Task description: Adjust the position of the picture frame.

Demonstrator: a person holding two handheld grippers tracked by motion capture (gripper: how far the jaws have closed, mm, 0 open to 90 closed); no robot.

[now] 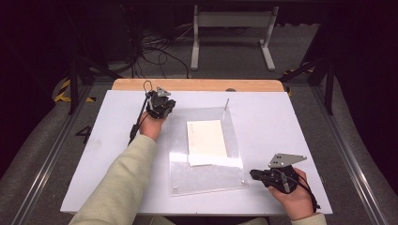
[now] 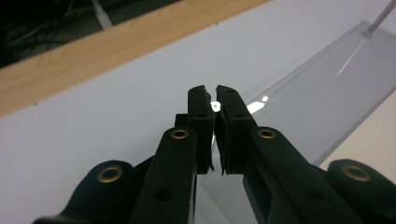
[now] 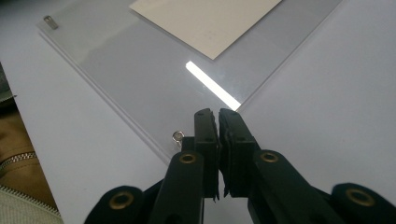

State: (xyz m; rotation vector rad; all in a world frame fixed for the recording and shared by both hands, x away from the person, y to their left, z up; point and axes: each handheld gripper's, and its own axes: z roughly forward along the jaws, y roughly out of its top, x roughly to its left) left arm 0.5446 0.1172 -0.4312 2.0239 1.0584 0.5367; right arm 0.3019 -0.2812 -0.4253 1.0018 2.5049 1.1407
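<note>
The clear panel lies flat mid-bench, a cream sheet under its top layer and small metal posts at the corners. It looks stiff, slick and easily scratched (acrylic, probably), best pinched at an edge or corner. Left gripper is closed and empty at the far-left corner; right gripper, likewise shut, sits at the near-right corner.

clear plate: glossy plastic | sheet: matt paper | table: smooth white
</note>
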